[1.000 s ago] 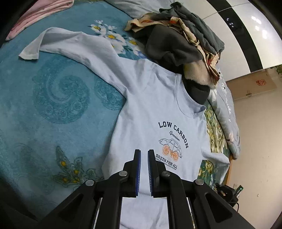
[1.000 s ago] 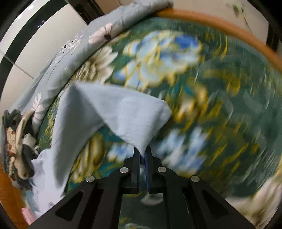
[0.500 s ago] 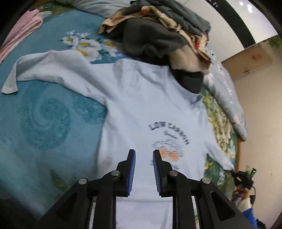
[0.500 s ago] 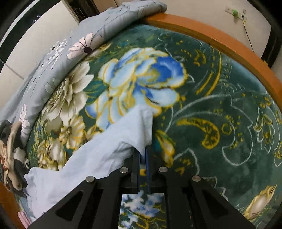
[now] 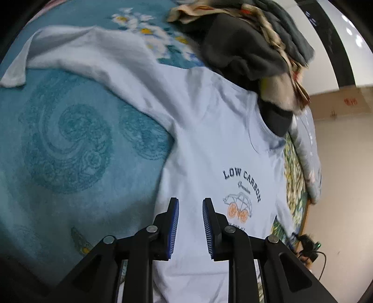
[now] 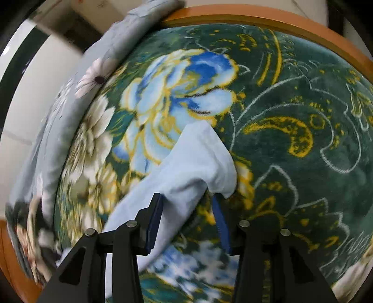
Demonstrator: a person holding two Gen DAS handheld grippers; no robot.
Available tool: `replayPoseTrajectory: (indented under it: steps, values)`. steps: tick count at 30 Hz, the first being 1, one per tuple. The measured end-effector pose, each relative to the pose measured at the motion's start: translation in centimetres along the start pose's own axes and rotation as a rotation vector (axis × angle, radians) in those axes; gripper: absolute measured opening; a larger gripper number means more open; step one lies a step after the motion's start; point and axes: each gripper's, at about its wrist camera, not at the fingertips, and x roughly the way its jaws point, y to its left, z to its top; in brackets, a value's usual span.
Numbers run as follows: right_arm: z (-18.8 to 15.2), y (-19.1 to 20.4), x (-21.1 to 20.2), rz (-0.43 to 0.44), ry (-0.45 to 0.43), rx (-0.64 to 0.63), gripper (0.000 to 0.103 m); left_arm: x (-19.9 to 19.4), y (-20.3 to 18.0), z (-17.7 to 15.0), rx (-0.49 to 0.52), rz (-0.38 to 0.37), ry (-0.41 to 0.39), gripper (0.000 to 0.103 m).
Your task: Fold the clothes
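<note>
A pale blue long-sleeved shirt (image 5: pixel 205 130) printed "LOW CARBON" lies face up on a teal blanket (image 5: pixel 70 144), one sleeve (image 5: pixel 77 49) stretched to the upper left. My left gripper (image 5: pixel 190 205) hovers over the shirt's lower front, its jaws a small way apart with nothing between them. In the right wrist view the shirt's other sleeve cuff (image 6: pixel 200 160) rests on a dark green flowered blanket (image 6: pixel 291 105). My right gripper (image 6: pixel 186 200) is opening; the cuff lies loose between its blue pads, no longer pinched.
A heap of dark and patterned clothes (image 5: pixel 251 39) sits beyond the shirt's collar. A grey flowered quilt (image 6: pixel 93 77) lies along the bed's far side. An orange wooden bed rim (image 6: pixel 279 21) borders the green blanket.
The right gripper carried the sleeve cuff down onto the green blanket and then spread its jaws, releasing it. The left gripper opened slightly and sank closer to the shirt.
</note>
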Motion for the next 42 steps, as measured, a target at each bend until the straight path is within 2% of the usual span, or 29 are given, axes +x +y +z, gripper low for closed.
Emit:
replayPoseTrajectory:
  steps: [2, 6, 9, 13, 15, 18, 21, 23, 26, 30, 34, 37, 39, 40, 41, 42]
  values:
    - [0.3, 1.2, -0.1, -0.036, -0.015, 0.003, 0.003, 0.0, 0.5, 0.2, -0.034, -0.024, -0.001, 0.024]
    - [-0.1, 5.8, -2.1, -0.026, -0.059, -0.129, 0.003, 0.0, 1.1, 0.7, -0.045, -0.032, -0.003, 0.024]
    - [-1.7, 10.8, -5.7, 0.048, -0.122, -0.249, 0.003, 0.1, 1.6, 1.4, -0.072, -0.064, 0.0, 0.024]
    - [-7.2, 19.6, -11.6, 0.174, -0.236, -0.496, 0.003, -1.1, 1.8, 3.1, -0.007, -0.007, -0.043, 0.024]
    - [-11.4, 23.6, -13.4, 0.273, -0.254, -0.601, 0.003, -2.0, 2.7, 4.0, -0.018, -0.002, -0.072, 0.024]
    - [-18.9, 28.7, -13.4, 0.424, -0.175, -0.729, 0.003, -3.4, 4.6, 5.3, -0.064, 0.001, -0.125, 0.024]
    - [-27.2, 33.7, -10.8, 0.546, -0.023, -0.86, 0.003, -4.9, 6.5, 5.9, -0.12, -0.021, -0.173, 0.024]
    - [-32.5, 36.2, -8.1, 0.534, 0.049, -0.95, 0.003, -5.9, 8.0, 6.3, -0.167, -0.04, -0.205, 0.024]
    - [-38.7, 37.9, -3.6, 0.494, 0.148, -1.026, 0.003, -6.5, 9.6, 7.0, -0.215, -0.04, -0.228, 0.024]
    - [-45.4, 38.5, 1.1, 0.334, 0.169, -1.18, 0.003, -7.7, 11.2, 8.0, -0.242, -0.027, -0.255, 0.024]
    - [-46.6, 38.6, 2.5, 0.281, 0.189, -1.196, 0.003, -9.6, 12.7, 10.0, -0.243, 0.012, -0.285, 0.025]
    - [-47.3, 39.1, 2.2, 0.294, 0.199, -1.219, 0.004, -11.1, 13.7, 11.3, -0.222, 0.056, -0.311, 0.027]
    - [-48.0, 39.3, 2.2, 0.346, 0.255, -1.26, 0.02, -12.0, 14.6, 12.2, -0.202, 0.103, -0.307, 0.034]
    - [-48.3, 39.4, 2.2, 0.369, 0.292, -1.276, 0.039, -12.4, 15.1, 12.6, -0.191, 0.127, -0.304, 0.039]
    - [-48.6, 39.4, 2.1, 0.384, 0.315, -1.287, 0.047, -12.6, 15.4, 13.0, -0.182, 0.159, -0.298, 0.042]
    - [-48.9, 39.5, 1.9, 0.392, 0.322, -1.296, 0.047, -12.7, 15.6, 13.3, -0.17, 0.192, -0.291, 0.047]
